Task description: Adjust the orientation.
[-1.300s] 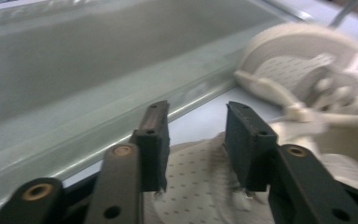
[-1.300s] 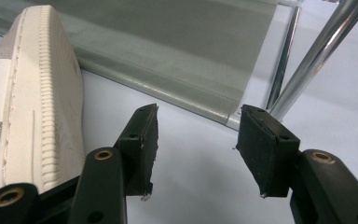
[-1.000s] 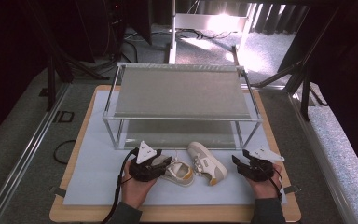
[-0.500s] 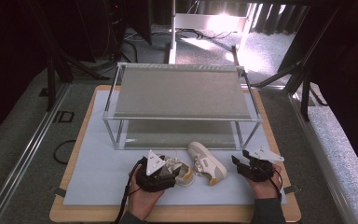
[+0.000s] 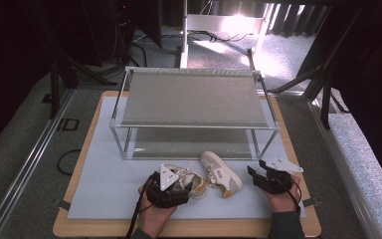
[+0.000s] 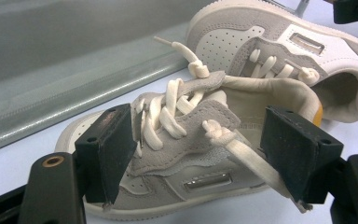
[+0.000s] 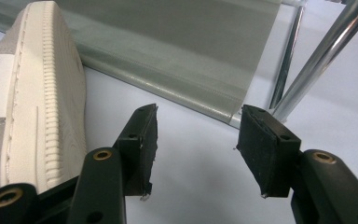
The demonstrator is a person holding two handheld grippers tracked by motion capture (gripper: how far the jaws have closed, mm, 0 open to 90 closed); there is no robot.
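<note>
I count 2 sneakers, near sneaker (image 6: 186, 154) and far sneaker (image 6: 284, 60), touching on the mat (image 5: 109, 194) in front of 1 rack (image 5: 194, 99). No legible writing. Left gripper (image 6: 198, 154) has just been opening, jaws spread w/ near sneaker between, pads clear. Right gripper (image 7: 196, 149) spread, empty.

We see our left tongs (image 6: 198, 154) as two square black pads on black arms with a brass-ringed screw hole in each. Our right tongs (image 7: 196, 149) match them. Each carries a pale three-cornered plate on top, and black cables trail toward six o'clock past dark sleeves.
</note>
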